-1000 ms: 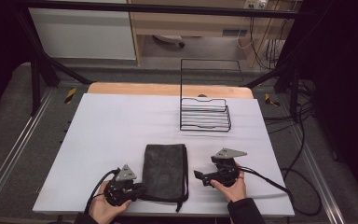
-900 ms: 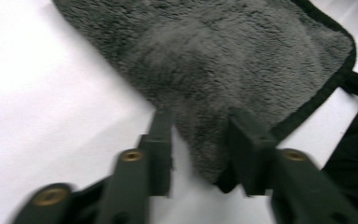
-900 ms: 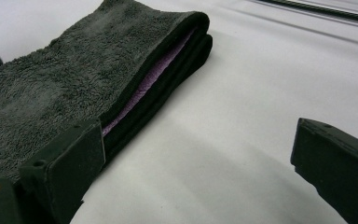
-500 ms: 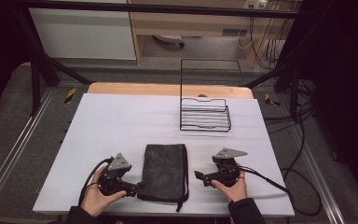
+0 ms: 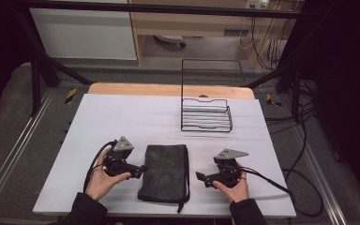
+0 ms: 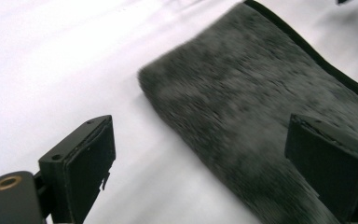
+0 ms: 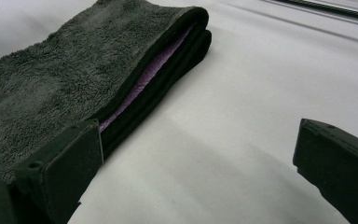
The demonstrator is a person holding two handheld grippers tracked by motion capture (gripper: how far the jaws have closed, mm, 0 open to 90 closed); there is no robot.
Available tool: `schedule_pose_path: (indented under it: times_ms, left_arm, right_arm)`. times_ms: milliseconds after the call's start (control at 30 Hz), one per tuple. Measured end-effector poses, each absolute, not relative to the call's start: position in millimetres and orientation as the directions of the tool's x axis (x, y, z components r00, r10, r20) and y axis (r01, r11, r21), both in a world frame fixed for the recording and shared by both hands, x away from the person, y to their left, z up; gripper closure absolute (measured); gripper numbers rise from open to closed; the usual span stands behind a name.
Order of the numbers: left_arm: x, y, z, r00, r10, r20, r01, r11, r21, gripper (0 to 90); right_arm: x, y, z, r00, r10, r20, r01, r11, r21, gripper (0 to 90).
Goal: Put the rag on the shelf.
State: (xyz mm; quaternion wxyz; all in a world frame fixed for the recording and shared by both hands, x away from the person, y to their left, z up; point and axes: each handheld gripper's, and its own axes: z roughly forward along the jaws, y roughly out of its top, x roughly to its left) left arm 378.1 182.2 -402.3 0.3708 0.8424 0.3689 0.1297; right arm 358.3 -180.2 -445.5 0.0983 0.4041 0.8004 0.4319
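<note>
A folded dark grey towel [image 5: 165,171] lies flat near the table's front edge, between the two hands. In the right gripper view its open side shows a purple inner layer [image 7: 142,79]. My left gripper [image 5: 142,168] sits just off the towel's left edge and points at it. Its jaws have just been opening and now stand wide, and in the left gripper view [image 6: 205,154] the towel [image 6: 261,116] lies below and ahead, untouched by the pads. My right gripper [image 5: 200,177] rests to the right of the towel, open, with bare table between its jaws [image 7: 205,154].
A black wire rack [image 5: 206,115] with a tall back frame stands at the back right of the white table [image 5: 122,117]. Cables trail from both grippers, the right one running off the table's right edge. A wooden strip [image 5: 168,90] borders the far side.
My left gripper has let go of the towel's left edge, opened its jaws and drawn back to the left and slightly up. The right hand has stayed still.
</note>
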Motion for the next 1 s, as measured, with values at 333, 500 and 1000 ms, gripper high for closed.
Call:
schedule_pose_path:
  times_ms: [333, 500, 1000]
  left_arm:
    - [414.5, 177.7, -412.2, 0.636, 0.769, -0.072, 0.582, -0.416, 0.699, 13.5]
    - [429.6, 172.7, -420.2, 0.589, 0.802, -0.104, 0.619, -0.364, 0.696, 23.0]
    - [439.6, 165.3, -441.4, 0.575, 0.800, -0.171, 0.658, -0.329, 0.677, 57.5]
  right_arm:
    - [358.0, -179.9, -445.8, -0.653, 0.732, 0.195, 0.567, 0.301, 0.767, 2.2]
    - [357.8, -179.7, -446.1, -0.654, 0.731, 0.195, 0.566, 0.302, 0.767, 2.2]
    - [359.1, -179.2, -446.6, -0.652, 0.731, 0.202, 0.571, 0.299, 0.764, 2.8]
